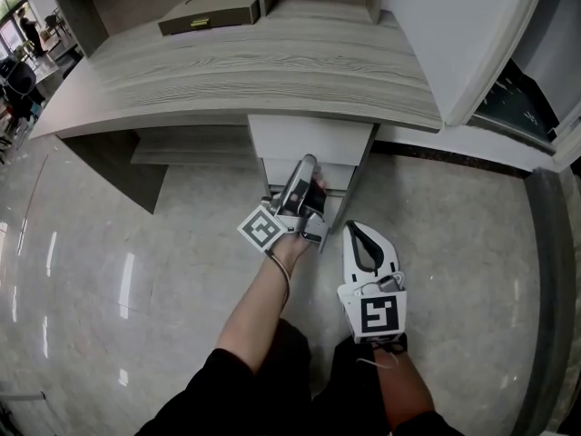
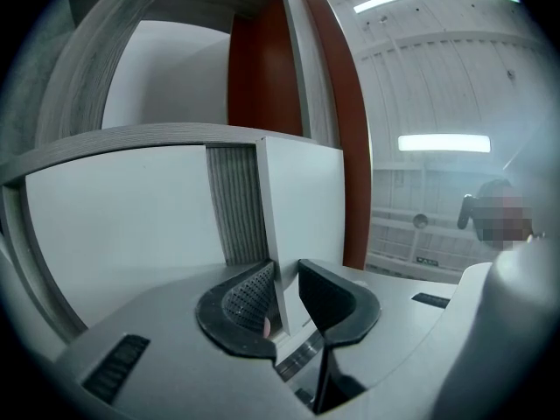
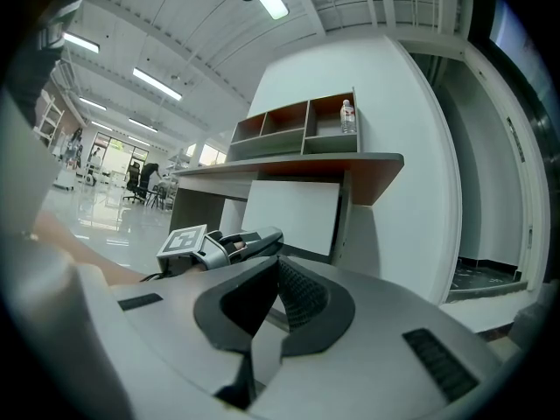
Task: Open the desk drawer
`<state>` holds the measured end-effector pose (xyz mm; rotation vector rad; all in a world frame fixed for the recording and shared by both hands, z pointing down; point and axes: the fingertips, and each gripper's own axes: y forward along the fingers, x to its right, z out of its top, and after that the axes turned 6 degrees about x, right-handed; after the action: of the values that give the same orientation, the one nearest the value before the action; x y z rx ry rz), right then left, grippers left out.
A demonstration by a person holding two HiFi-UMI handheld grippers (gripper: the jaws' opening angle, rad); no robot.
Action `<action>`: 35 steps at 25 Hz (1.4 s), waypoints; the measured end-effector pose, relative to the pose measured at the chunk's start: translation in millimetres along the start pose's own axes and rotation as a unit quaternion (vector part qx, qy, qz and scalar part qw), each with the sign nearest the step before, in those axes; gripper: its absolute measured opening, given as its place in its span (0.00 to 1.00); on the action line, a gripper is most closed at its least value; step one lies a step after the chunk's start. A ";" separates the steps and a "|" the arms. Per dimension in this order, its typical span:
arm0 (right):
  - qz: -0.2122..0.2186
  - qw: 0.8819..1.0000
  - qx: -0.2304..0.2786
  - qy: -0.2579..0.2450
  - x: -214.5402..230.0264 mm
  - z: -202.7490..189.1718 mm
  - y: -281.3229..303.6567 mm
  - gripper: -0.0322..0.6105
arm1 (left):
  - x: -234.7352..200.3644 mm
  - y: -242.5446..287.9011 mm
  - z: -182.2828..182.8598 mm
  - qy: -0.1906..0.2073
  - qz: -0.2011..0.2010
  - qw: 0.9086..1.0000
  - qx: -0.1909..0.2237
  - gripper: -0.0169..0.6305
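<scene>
Looks like a big open-plan office to me. There's a curved grey wood-grain table (image 1: 272, 71) with a white drawer unit (image 1: 309, 143) tucked under it. A grey and reddish-brown cubby shelf (image 3: 297, 129) sits on top, with a clear plastic bottle (image 3: 347, 116) in one cubby. A flat olive cardboard box (image 1: 209, 14) lies on the table too. The pale glossy floor (image 1: 91, 280) mirrors the lights, long white strip lights (image 3: 157, 84) run across a high ceiling, and way off in the back are black swivel office chairs (image 3: 140, 180).
</scene>
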<state>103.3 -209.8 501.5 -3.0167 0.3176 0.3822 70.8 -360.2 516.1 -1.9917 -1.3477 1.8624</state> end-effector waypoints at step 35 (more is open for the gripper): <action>0.011 1.000 0.011 0.002 -10.2 8.7 -12.1 0.06 | 36.1 -48.2 -12.9 0.051 -0.034 0.995 -0.079 0.16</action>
<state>94.2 -195.1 496.4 -2.9944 0.3519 0.3711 51.6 -301.9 521.2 -2.0540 -1.5564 1.6492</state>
